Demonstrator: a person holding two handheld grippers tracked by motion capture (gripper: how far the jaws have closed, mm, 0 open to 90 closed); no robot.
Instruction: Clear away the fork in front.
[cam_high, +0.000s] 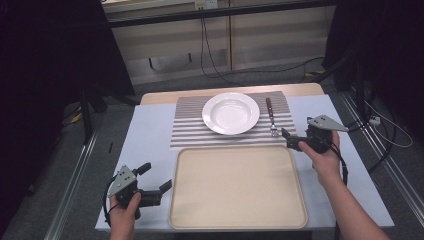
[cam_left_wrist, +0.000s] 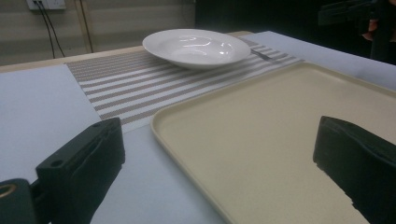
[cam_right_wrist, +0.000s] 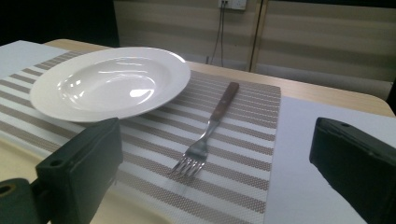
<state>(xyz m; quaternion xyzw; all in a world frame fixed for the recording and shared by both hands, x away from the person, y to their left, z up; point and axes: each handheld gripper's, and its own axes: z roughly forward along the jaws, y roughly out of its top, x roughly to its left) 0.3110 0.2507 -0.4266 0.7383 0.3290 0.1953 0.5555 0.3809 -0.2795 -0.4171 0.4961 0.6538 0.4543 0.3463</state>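
Left gripper (cam_high: 152, 186): jaws wide apart, nothing between them, hovering just beside the near-left corner of the empty beige rectangular plastic tray (cam_high: 238, 187). 1 jaw sits over the tray's rim in the left gripper view.

Right gripper (cam_high: 292, 140): jaws wide apart, empty, low at the tray's far-right corner.

Just ahead of the right gripper: metal fork with brown wooden handle (cam_right_wrist: 208, 129), tines toward the gripper, lying flat on the grey-and-white striped woven placemat (cam_right_wrist: 243, 140).

Beyond and beside the fork: white round shallow ceramic plate (cam_right_wrist: 111, 83), empty, on the same mat.

Risk, judged: the fork lies flat, so jaws may skid off it or snag the mat's weave and drag the mat and plate.
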